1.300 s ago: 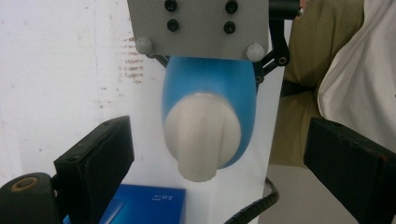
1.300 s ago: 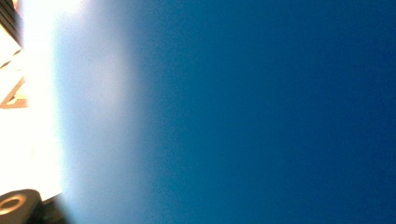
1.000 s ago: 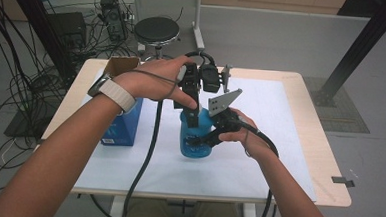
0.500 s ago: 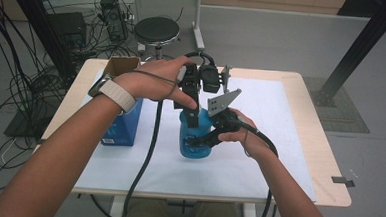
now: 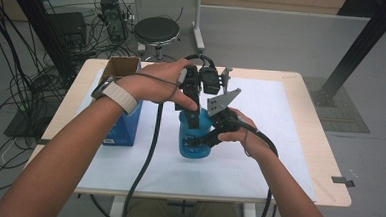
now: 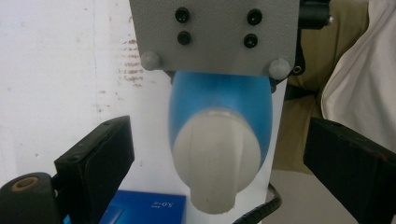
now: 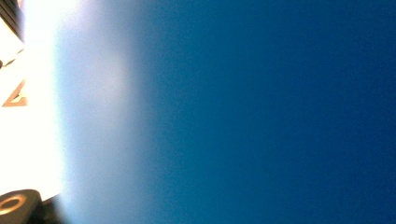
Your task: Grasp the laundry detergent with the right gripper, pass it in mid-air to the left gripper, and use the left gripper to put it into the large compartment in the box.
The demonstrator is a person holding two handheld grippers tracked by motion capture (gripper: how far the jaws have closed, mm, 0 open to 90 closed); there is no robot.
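High view, read from the left edge of the table: a blue box is seen standing near the left edge on the white sheet, with an open cardboard box just behind it toward the far-left corner. Near the middle of the table a blue bottle is seen upright on the sheet. The left gripper is held directly over the bottle's top, pointing down. The right gripper is laid against the bottle's right side, its grey three-cornered plate tilted upward above the hand; its jaws are recorded as clamped on the bottle body.

Left gripper view: the bottle's white cap is seen from above, centred between the two black jaws, which are held wide apart with clear gaps on both sides; no contact with the cap is noted. The grey plate of the right gripper is seen across the top, covering the far side of the bottle. A corner of the blue box is visible at the bottom edge.

Right gripper view: the blurred blue wall of the bottle is pressed close to the lens; bright white sheet is noted along the left margin.
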